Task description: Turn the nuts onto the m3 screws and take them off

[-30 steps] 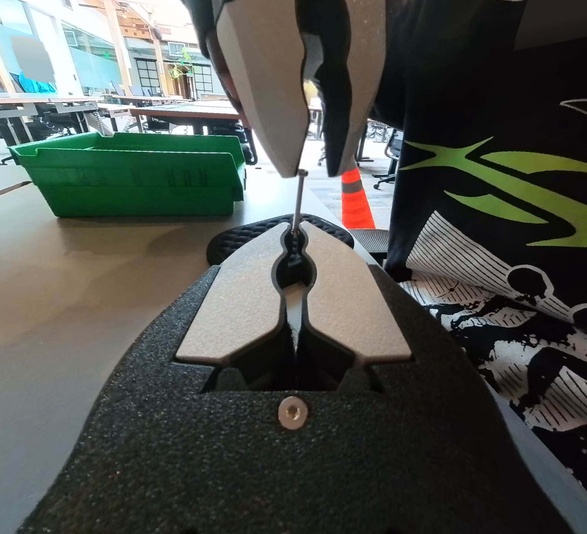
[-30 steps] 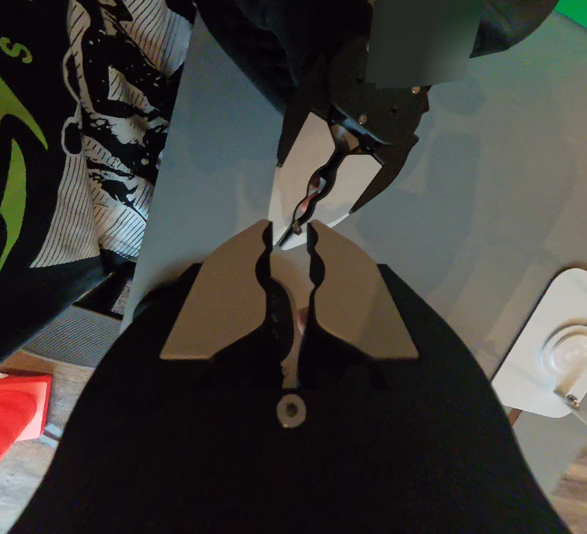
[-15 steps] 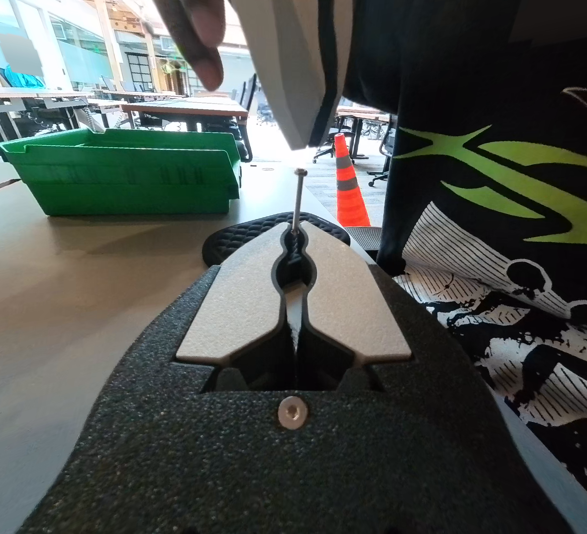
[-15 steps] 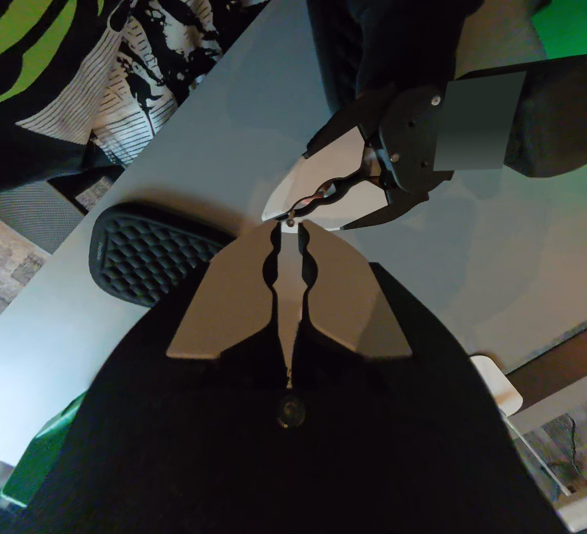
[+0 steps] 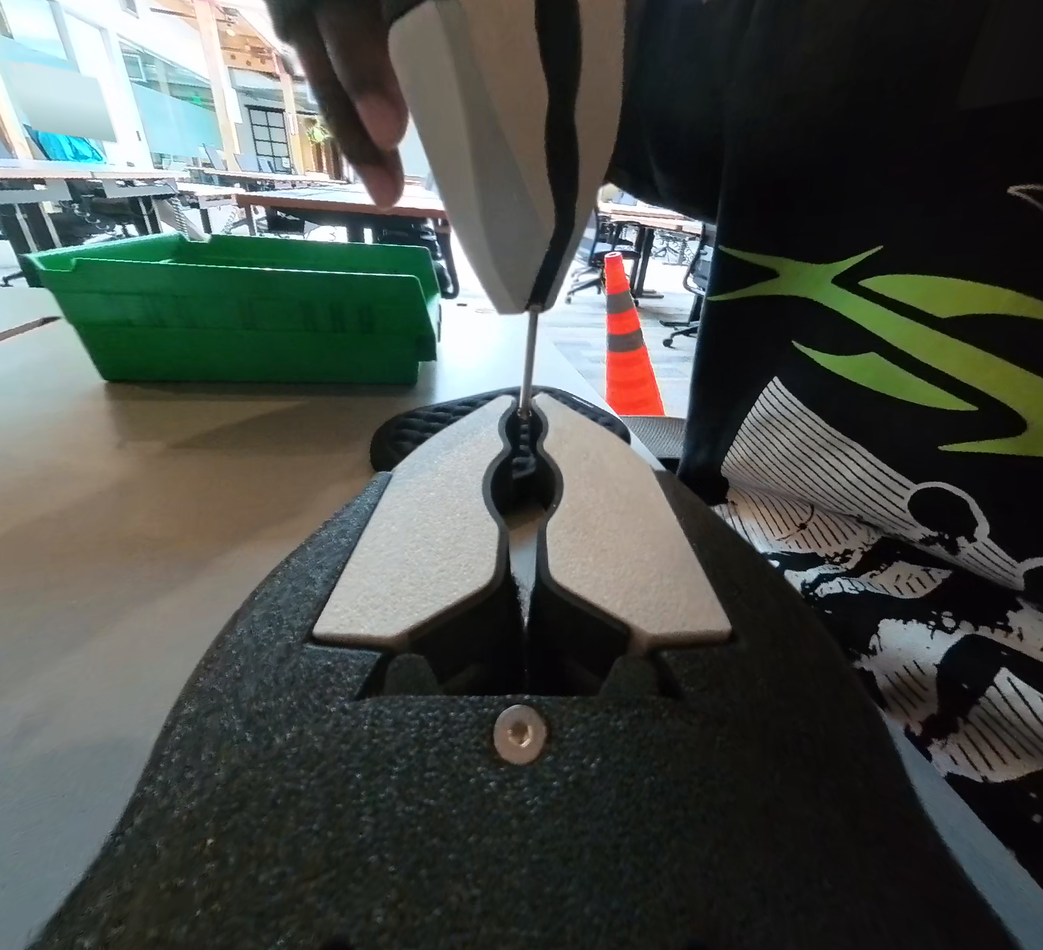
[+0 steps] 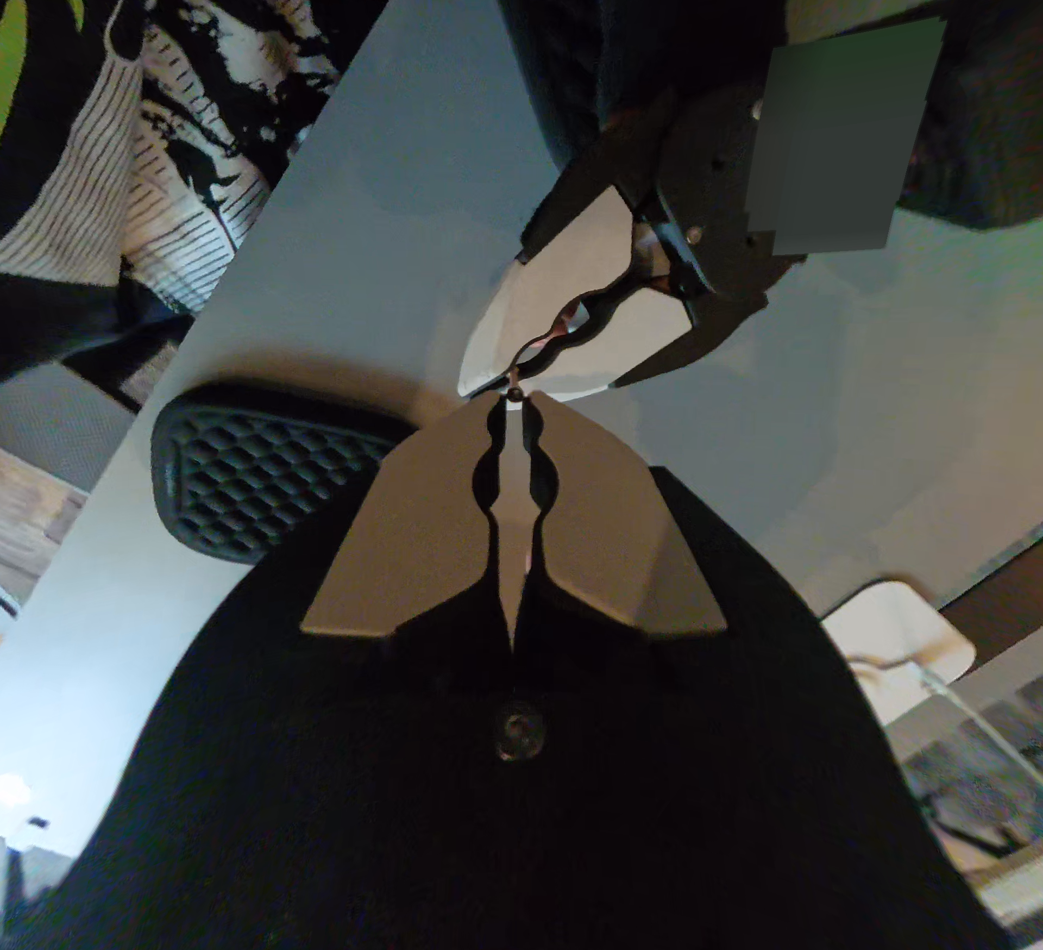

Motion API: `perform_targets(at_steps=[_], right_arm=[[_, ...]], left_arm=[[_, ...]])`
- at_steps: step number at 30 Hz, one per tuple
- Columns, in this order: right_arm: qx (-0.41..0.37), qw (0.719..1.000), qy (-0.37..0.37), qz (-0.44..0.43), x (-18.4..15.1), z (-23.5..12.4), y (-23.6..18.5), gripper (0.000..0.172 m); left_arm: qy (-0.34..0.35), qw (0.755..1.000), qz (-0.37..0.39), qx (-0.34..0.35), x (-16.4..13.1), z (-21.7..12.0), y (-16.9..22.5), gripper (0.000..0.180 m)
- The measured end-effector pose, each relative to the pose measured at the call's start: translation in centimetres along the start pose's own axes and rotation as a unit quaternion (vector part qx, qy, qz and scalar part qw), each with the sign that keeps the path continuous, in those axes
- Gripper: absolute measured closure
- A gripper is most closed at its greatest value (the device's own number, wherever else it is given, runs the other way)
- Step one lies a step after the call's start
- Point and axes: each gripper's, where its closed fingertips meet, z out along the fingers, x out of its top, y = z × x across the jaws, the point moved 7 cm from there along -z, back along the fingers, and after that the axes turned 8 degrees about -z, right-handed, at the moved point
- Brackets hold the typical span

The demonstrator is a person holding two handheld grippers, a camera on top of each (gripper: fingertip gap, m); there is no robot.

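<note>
My left gripper (image 5: 524,404) is shut on the lower end of a thin steel screw (image 5: 528,358) and holds it upright above the table (image 5: 141,499). My right gripper (image 5: 531,302) comes down from above, its tips closed around the screw's top. In the right wrist view, my right gripper (image 6: 513,399) pinches a small dark nut (image 6: 515,394) between its fingertips. The nut sits on the end of the screw, which is held by the left gripper (image 6: 505,378) just beyond. A hand (image 5: 350,76) holds the right gripper.
A green bin (image 5: 242,319) stands on the table at the back left. A black honeycomb mat (image 6: 254,471) lies near the table edge under the grippers. A person in a black printed shirt (image 5: 846,302) is close on the right. An orange cone (image 5: 626,347) stands on the floor beyond. Spacing between my two grippers at the tips: around 4 centimeters.
Half a second ago the right gripper was lifted clear of the screw top, with the nut left on the screw. Now it has come back down and closed on the nut. The left gripper stayed still.
</note>
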Motion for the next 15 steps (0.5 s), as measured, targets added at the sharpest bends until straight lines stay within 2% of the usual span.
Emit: perform_targets(at_steps=[9,12,15], right_arm=[[-0.017,0.985,0.018,0.169,0.1,0.1,-0.8,0.163],[-0.023,0.992,0.011,0.120,0.2,-0.5,-0.9,0.149],[-0.029,1.000,-0.009,0.002,0.4,-0.6,-1.1,0.152]], left_arm=[[-0.008,1.000,0.015,0.017,-0.1,0.2,0.1,0.180],[-0.009,1.000,0.014,0.015,-0.1,0.2,0.1,0.180],[-0.011,1.000,0.015,0.011,-0.2,0.2,0.1,0.180]])
